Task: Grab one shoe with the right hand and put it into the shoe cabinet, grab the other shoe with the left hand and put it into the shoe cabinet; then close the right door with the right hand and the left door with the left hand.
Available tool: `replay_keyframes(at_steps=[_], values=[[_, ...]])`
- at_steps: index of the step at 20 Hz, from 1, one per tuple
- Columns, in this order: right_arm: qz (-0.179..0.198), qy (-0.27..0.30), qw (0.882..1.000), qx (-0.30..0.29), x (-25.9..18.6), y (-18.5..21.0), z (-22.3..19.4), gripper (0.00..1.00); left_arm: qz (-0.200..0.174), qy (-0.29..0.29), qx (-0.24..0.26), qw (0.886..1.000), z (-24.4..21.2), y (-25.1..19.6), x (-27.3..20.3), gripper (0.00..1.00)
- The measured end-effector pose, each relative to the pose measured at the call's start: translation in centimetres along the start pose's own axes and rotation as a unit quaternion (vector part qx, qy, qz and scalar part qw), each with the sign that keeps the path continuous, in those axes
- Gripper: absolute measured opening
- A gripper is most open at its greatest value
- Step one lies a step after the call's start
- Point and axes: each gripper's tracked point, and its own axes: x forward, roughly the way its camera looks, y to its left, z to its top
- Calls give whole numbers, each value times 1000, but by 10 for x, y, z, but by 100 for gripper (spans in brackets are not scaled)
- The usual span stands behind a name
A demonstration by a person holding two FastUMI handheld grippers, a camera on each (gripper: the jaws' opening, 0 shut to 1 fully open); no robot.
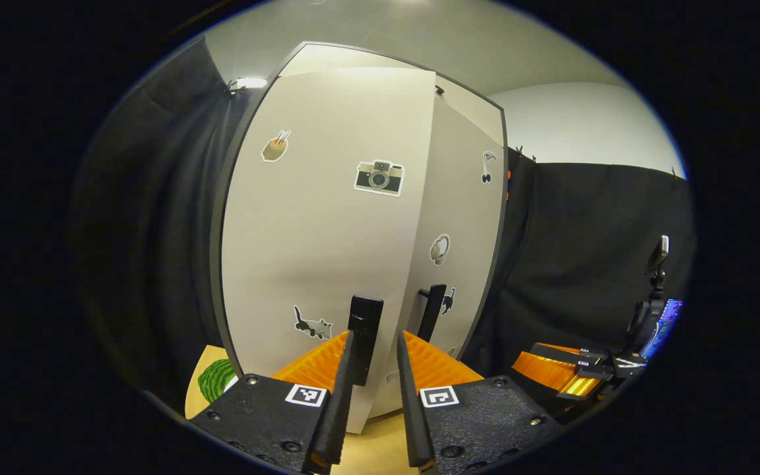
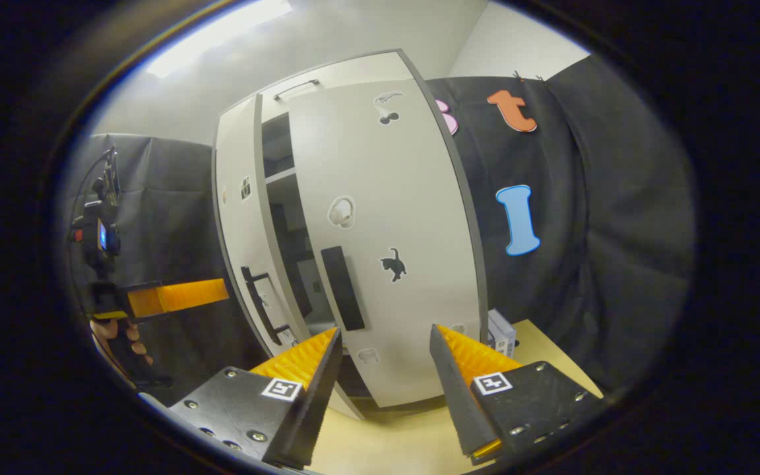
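Left gripper (image 1: 375,389), low centre of the left gripper view: jaws drawn near together with a slim gap, nothing pinched, tips just at the left door's handle (image 1: 365,338). Probably set there to push the left door (image 1: 317,224) home. That door fills mid-frame and looks nearly flush, a thin seam against the right door (image 1: 462,218) beside it, whose own handle (image 1: 431,311) pokes out just right of the tips.

Right gripper (image 2: 385,379), low centre of the right gripper view: jaws spread wide, empty, aimed at the right door (image 2: 386,244) and its dark handle (image 2: 342,287) above them. A dark opening at centre-left between the two doors shows cabinet shelves (image 2: 279,175); shoes too dim inside to make out, presumably stowed already. Left gripper (image 2: 175,297) at left edge, held by a hand (image 2: 123,336), near the left door's handle (image 2: 260,300).

Pale wood surface (image 2: 413,435) beneath the shoe cabinet (image 2: 327,72); small box (image 2: 503,330) at its lower right corner.
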Motion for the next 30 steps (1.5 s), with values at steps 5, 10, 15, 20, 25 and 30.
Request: replay_keyframes(at_steps=[5,10,15,20,25,30], values=[[1,-3,1000,2,12,-8,4,80,-1,10,10,1000,-3,-3,1,37],[7,-4,1000,1,23,-9,7,80,3,13,14,1000,-3,-2,2,37],[13,-6,1000,-3,33,-7,8,80,9,15,10,1000,-1,1,6,37],[15,-8,1000,-6,41,-6,10,80,11,18,12,1000,1,6,10,37],[14,-11,1000,-7,49,-8,10,80,9,21,18,1000,2,7,11,37],[8,-17,1000,-6,52,-13,9,80,3,27,30,999,1,5,17,37]])
